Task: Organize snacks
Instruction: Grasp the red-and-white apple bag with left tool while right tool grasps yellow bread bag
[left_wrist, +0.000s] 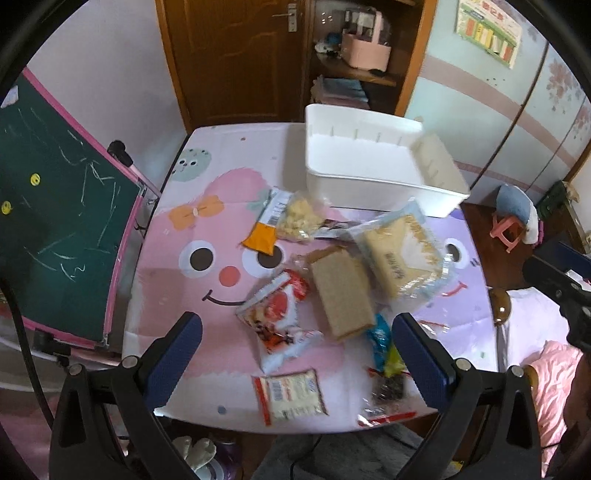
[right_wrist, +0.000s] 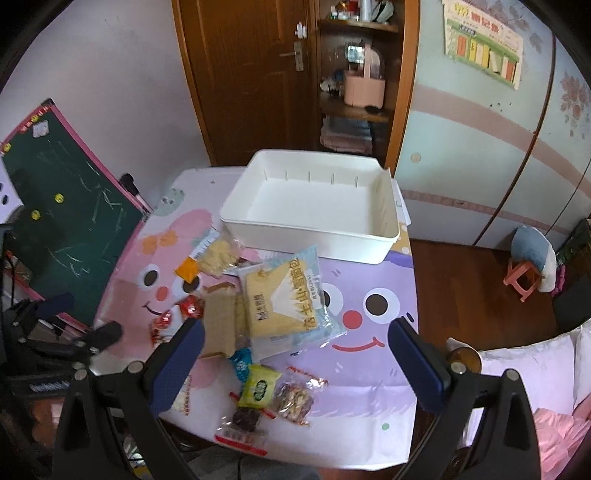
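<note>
Several snack packs lie on the cartoon-print table (left_wrist: 177, 280). An empty white bin (left_wrist: 369, 166) stands at the far side; it also shows in the right wrist view (right_wrist: 314, 206). A large bread pack (left_wrist: 402, 254) (right_wrist: 284, 299), a brown wafer pack (left_wrist: 341, 291) (right_wrist: 219, 321), a red-and-white packet (left_wrist: 277, 317) and a small white-and-red packet (left_wrist: 290, 395) lie in the middle. A yellow-green packet (right_wrist: 258, 386) lies near the front edge. My left gripper (left_wrist: 297, 354) is open above the front packets. My right gripper (right_wrist: 295, 358) is open above the table's front.
A green chalkboard (left_wrist: 55, 206) leans at the left of the table. A wooden door (left_wrist: 236, 59) and shelves stand behind. A bed with pink bedding (right_wrist: 554, 424) is at the right. A small pink stool (right_wrist: 524, 277) stands on the floor.
</note>
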